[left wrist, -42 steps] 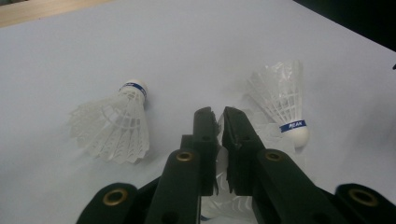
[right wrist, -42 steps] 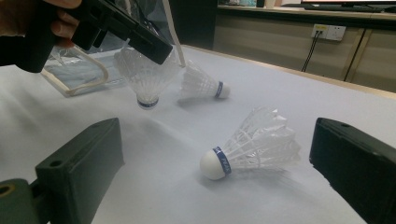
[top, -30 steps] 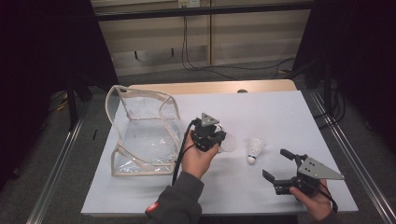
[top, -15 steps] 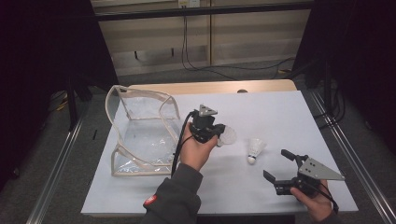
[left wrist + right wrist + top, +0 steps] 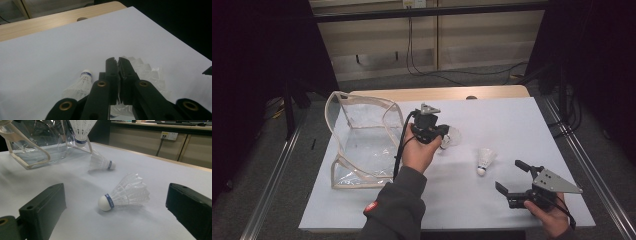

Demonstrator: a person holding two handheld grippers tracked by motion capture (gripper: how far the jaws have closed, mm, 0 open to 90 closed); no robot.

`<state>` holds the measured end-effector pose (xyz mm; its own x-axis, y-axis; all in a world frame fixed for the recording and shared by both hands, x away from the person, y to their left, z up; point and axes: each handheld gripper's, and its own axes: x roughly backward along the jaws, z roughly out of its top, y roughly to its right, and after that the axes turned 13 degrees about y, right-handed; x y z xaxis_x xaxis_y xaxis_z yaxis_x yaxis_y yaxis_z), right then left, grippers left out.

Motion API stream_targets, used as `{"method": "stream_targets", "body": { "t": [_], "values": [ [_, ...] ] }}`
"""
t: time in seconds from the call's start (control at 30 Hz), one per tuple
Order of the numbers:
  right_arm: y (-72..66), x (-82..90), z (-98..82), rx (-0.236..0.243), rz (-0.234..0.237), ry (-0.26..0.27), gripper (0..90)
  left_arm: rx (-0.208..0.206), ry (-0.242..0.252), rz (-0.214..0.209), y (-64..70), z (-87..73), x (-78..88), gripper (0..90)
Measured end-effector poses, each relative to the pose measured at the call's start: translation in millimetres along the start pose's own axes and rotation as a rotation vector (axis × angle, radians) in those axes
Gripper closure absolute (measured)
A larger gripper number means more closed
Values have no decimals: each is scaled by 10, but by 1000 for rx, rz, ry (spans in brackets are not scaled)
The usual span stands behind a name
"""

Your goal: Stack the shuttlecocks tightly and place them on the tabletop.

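Observation:
My left gripper (image 5: 442, 135) hangs above the white table (image 5: 522, 120), just right of the clear bag (image 5: 362, 145). Its jaws are shut on the feathers of a white shuttlecock (image 5: 147, 72), as the left gripper (image 5: 118, 60) view shows. From the right gripper view this held shuttlecock (image 5: 81, 130) hangs cork down. A second shuttlecock (image 5: 81, 82) lies on its side on the table under it. A third shuttlecock (image 5: 484, 159) lies farther right. My right gripper (image 5: 508, 175) stands open near the front edge, short of that third shuttlecock (image 5: 125, 192).
The clear plastic bag (image 5: 37, 150) with a cream rim stands open at the table's left. A wooden strip (image 5: 437, 93) runs along the far edge. Metal rails flank the table on both sides.
My left gripper has risen and drifted toward the far side with the shuttlecock in its jaws. The right gripper and the lying shuttlecocks have stayed put.

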<state>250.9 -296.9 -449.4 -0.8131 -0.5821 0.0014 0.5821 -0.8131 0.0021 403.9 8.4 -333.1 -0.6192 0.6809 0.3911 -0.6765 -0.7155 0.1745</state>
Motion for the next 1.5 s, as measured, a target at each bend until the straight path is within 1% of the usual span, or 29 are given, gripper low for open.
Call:
{"method": "stream_targets", "body": {
  "t": [0.17, 0.2, 0.23, 0.27, 0.33, 0.4, 0.7, 0.83, 1.1, 1.13, 1.3, 1.37, 1.43, 1.5],
  "values": [
    [1, -12, 3, 4, 0, 0, 21, 4, -2, 13, -46, 65, -10, 873],
    [-7, -16, 2, -4, 3, 0, 21, 10, 0, 16, -49, 74, -17, 872],
    [-9, -19, 2, -2, 3, -1, 21, 12, -4, 12, -59, 86, -20, 872],
    [-9, -21, 3, 0, 4, 1, 21, 11, -3, 20, -64, 96, -23, 872],
    [-9, -21, 5, 5, 6, 1, 21, 14, -5, 22, -73, 113, -31, 873],
    [-9, -24, 8, 3, 6, 4, 21, 11, -4, 29, -85, 126, -40, 873],
    [-9, -67, 2, 0, 16, 3, 21, 20, -11, 47, -161, 178, -73, 873],
    [-13, -73, 4, 2, 22, 8, 21, 37, -12, 53, -201, 193, -107, 873],
    [-5, -56, 9, 1, 17, 7, 21, 33, -13, 83, -281, 214, -167, 873],
    [-3, -55, 8, 2, 16, 6, 21, 40, -12, 85, -289, 215, -174, 873],
    [-5, -57, 6, -1, 19, 4, 21, 30, -11, 105, -333, 223, -210, 873],
    [-4, -55, 8, 1, 19, 6, 21, 39, -12, 105, -348, 225, -230, 873],
    [-5, -54, 10, -1, 19, 8, 21, 24, -9, 122, -359, 230, -246, 873],
    [-3, -53, 9, -1, 21, 9, 21, 23, -11, 127, -380, 235, -254, 873]
  ]
}}
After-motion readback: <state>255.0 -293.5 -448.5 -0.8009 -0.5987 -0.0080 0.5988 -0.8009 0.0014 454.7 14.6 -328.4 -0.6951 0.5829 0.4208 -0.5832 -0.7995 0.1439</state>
